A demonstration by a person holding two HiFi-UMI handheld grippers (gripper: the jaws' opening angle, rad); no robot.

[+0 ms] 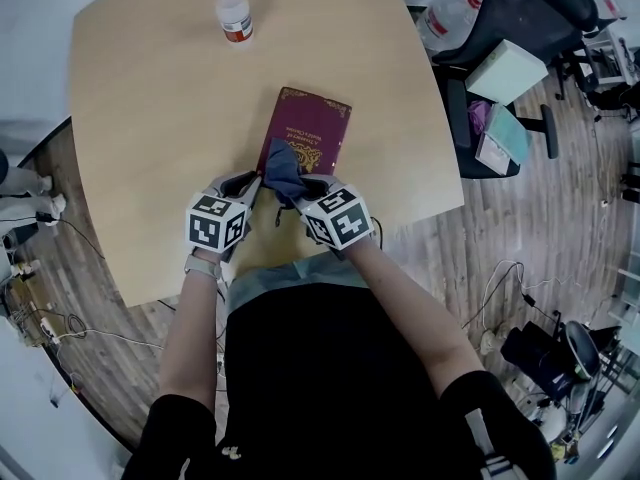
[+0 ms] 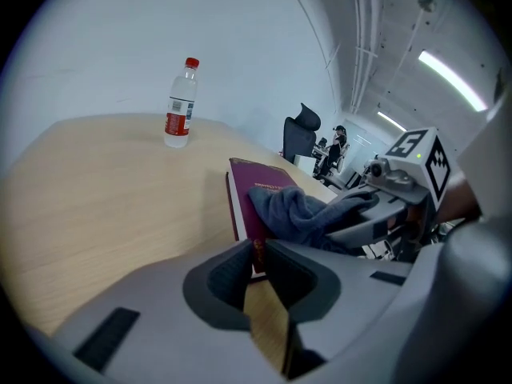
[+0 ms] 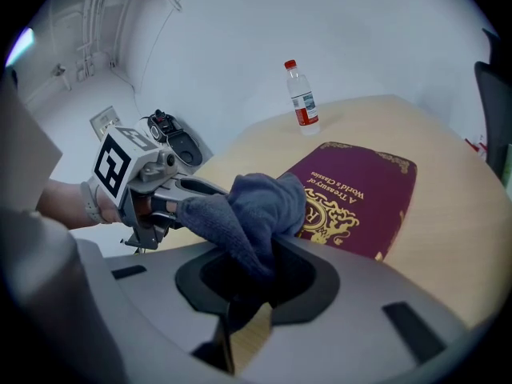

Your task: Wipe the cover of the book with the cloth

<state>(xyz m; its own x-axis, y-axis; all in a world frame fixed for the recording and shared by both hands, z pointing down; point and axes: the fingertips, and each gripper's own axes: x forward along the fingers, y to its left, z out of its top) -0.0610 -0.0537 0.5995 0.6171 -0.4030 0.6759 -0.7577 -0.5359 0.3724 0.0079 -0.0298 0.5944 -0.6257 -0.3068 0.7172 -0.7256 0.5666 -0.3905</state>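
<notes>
Your right gripper (image 3: 254,274) pinches the limp cloth (image 3: 256,206), bunched on the near end of the stiff book (image 1: 312,128) lying on the table (image 1: 150,118); steady it by the corner your left gripper (image 2: 258,254) nips.

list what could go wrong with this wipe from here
The cloth is bunched in the right gripper, so only a small wad may meet the book and leave most of the cover unwiped. The left gripper has only the book's near corner between its jaws; that hold looks slight, so the book could swivel on the table.
</notes>
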